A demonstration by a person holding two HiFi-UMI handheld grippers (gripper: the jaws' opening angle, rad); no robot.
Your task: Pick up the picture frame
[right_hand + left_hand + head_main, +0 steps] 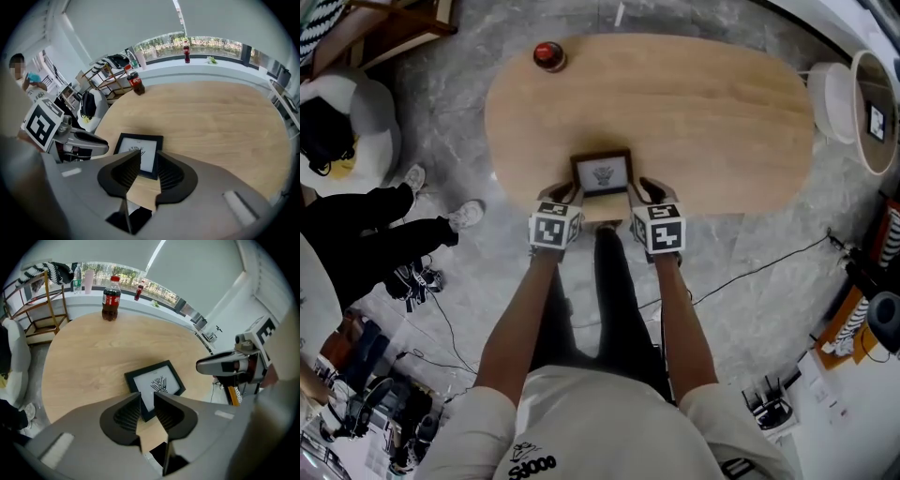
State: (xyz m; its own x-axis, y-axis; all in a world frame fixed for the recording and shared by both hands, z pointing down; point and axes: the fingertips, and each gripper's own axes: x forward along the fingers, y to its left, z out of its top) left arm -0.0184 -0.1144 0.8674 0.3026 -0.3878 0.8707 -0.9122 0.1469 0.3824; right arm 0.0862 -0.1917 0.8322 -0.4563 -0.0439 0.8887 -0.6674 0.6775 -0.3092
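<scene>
Beside the frame (602,173), the left gripper (570,195) and right gripper (643,190) are hanging with jaws apart, holding nothing; squeezing both sides evenly is looking safest

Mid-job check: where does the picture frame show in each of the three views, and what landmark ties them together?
Head view: the picture frame is at picture centre, lying flat by the near edge of the table.
Left gripper view: lower centre, just beyond the jaws.
Right gripper view: lower left of centre, just beyond the jaws.
Shared landmark: the cola bottle on the table's far side.
</scene>
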